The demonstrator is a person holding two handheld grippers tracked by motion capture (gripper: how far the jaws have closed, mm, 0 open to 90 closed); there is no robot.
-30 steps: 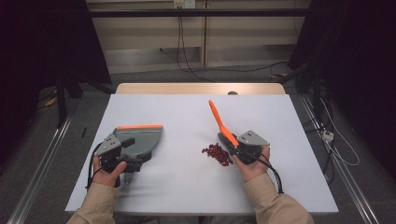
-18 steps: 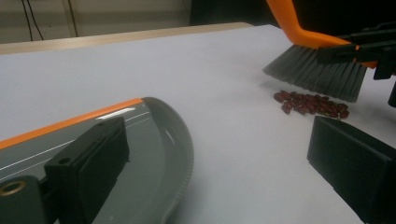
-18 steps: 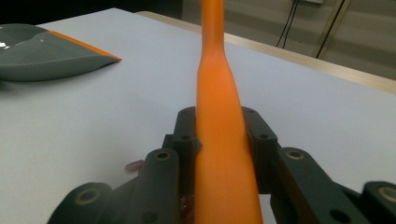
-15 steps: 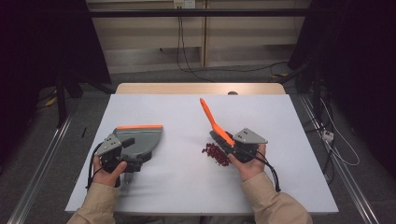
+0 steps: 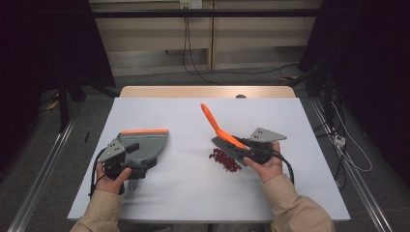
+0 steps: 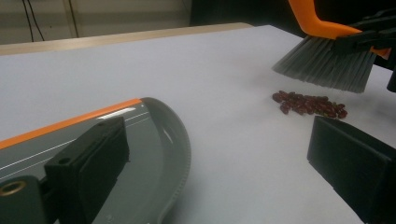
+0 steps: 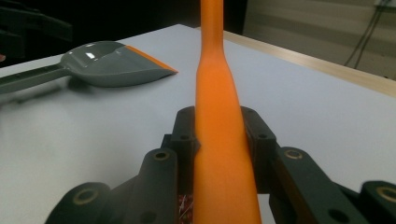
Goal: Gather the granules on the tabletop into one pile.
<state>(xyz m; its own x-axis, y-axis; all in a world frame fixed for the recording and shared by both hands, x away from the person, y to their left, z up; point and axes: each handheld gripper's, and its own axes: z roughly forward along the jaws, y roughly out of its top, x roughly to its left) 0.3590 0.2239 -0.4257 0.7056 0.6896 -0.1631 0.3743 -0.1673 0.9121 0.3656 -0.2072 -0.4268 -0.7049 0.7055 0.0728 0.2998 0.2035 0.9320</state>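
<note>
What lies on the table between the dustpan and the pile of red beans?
Nothing: in the high view the white table is bare between the dustpan and the red beans; the left gripper view shows the same.

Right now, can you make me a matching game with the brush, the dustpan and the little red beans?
Things:
1. brush
2. dustpan
3. red beans

Places:
A. loose in a small pile on the table
B. clamped in the right gripper, bristles raised above the pile
C. flat on the table by the left gripper

Pairs: 1-B, 2-C, 3-A
</note>
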